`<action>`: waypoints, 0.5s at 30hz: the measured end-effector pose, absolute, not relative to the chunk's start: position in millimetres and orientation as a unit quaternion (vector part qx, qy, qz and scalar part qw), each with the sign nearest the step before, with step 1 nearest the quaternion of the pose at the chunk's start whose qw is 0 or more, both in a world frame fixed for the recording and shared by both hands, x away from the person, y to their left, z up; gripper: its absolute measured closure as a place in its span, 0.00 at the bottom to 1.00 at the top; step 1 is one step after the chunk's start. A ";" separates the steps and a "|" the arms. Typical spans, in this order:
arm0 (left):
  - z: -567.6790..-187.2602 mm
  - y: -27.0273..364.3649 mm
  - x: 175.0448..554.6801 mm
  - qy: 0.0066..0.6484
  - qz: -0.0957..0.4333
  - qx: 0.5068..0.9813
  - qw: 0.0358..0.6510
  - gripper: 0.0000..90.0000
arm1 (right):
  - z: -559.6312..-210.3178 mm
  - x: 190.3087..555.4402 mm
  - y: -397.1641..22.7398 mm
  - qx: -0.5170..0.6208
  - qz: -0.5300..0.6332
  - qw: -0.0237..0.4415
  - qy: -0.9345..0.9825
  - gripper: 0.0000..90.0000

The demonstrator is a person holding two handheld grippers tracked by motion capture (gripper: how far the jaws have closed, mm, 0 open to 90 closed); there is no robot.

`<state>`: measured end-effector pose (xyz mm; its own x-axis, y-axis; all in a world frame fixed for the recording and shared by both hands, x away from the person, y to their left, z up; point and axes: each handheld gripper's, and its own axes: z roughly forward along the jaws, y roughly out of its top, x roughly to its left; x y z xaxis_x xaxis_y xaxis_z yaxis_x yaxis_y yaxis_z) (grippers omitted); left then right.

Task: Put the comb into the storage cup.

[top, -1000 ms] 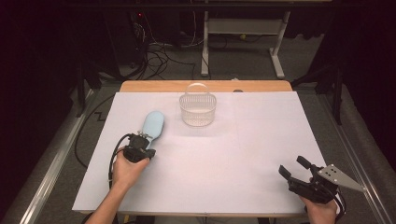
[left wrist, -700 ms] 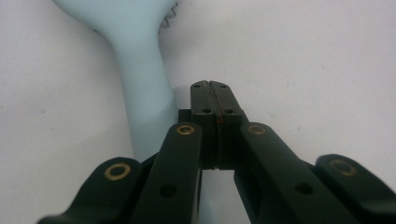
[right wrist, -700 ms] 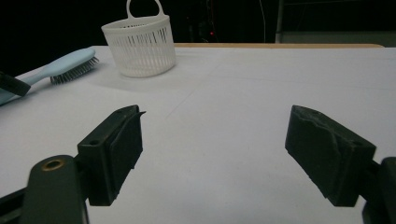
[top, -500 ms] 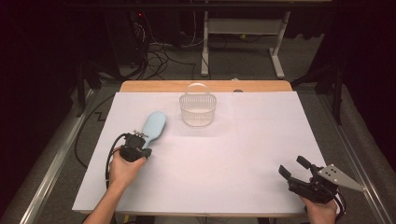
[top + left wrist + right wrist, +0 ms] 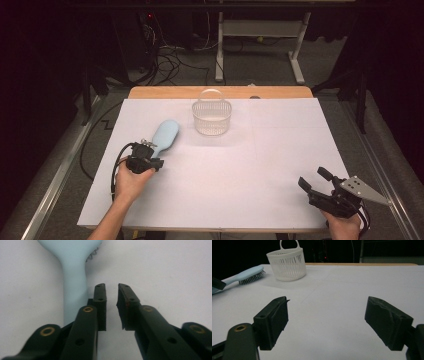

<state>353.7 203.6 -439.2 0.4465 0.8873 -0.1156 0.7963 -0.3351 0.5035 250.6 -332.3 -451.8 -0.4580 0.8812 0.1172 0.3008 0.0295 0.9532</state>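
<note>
Hairbrush [image 5: 164, 136] let go on the worktop [image 5: 260, 165], left of the basket [image 5: 212, 117]

Left hand-held gripper [image 5: 111, 307] has just been parting its jaws; nothing sits between them, the handle lying just beside one, likely a release. Right hand-held gripper [image 5: 320, 187] idles wide open, well apart.

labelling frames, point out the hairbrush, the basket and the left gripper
hairbrush [image 5: 165, 135], high view, back of its head
basket [image 5: 212, 120], high view, slatted side wall
left gripper [image 5: 111, 306], left gripper view, midway between its jaws
</note>
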 end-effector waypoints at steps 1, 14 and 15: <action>-437.8 203.7 353.1 0.518 0.091 0.811 0.255 0.78 | -451.8 250.6 -332.5 0.444 0.536 0.271 0.665 0.22; -423.1 210.9 355.5 0.527 0.122 0.797 0.269 0.51 | -451.8 251.0 -332.4 0.443 0.536 0.273 0.665 0.22; -423.1 210.9 355.5 0.527 0.122 0.797 0.269 0.50 | -451.8 251.0 -332.4 0.443 0.536 0.273 0.665 0.22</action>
<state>355.5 210.9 -423.1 0.4150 0.9055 -0.0889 0.7740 -0.2999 0.5577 251.0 -332.4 -451.8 -0.4594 0.8812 0.1116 0.2967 0.0338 0.9544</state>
